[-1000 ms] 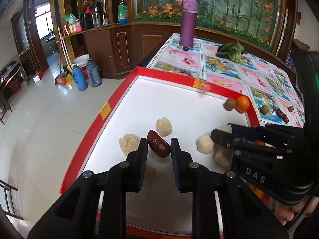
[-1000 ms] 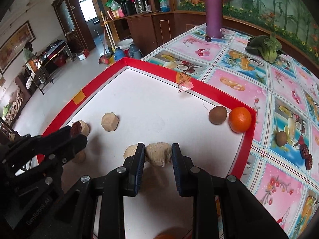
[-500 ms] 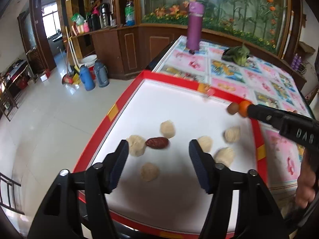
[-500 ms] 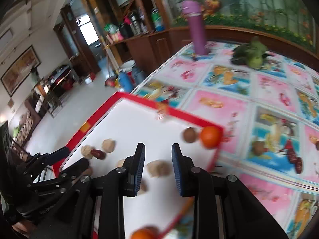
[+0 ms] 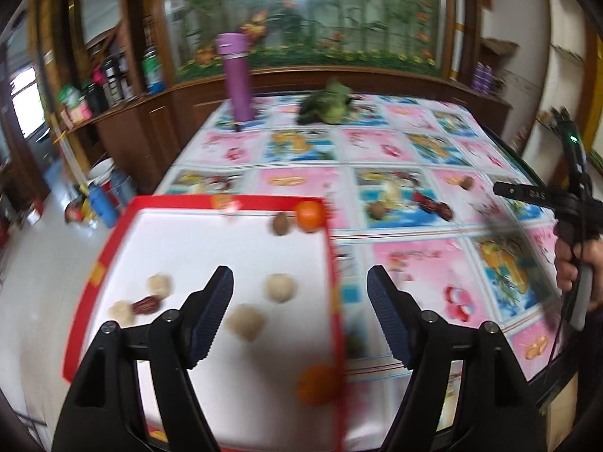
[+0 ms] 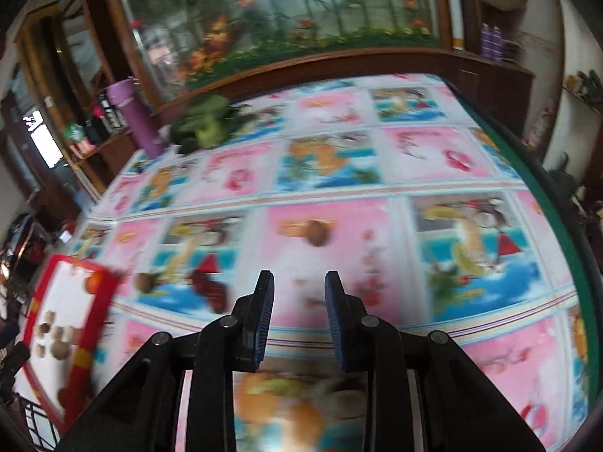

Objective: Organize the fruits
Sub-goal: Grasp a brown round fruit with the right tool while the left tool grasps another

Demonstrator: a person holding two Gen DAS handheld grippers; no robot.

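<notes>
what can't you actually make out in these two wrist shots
- Left wrist view: the orange fruit at the near edge of the red-rimmed tray is smeared by motion blur; whether it lies in or out cannot be told.
- Left wrist view: the right gripper is blurred and seen side-on, so its opening is not readable there.
- Right wrist view: the orange and tan shapes below the right gripper's fingers are blurred and partly hidden by them.
</notes>
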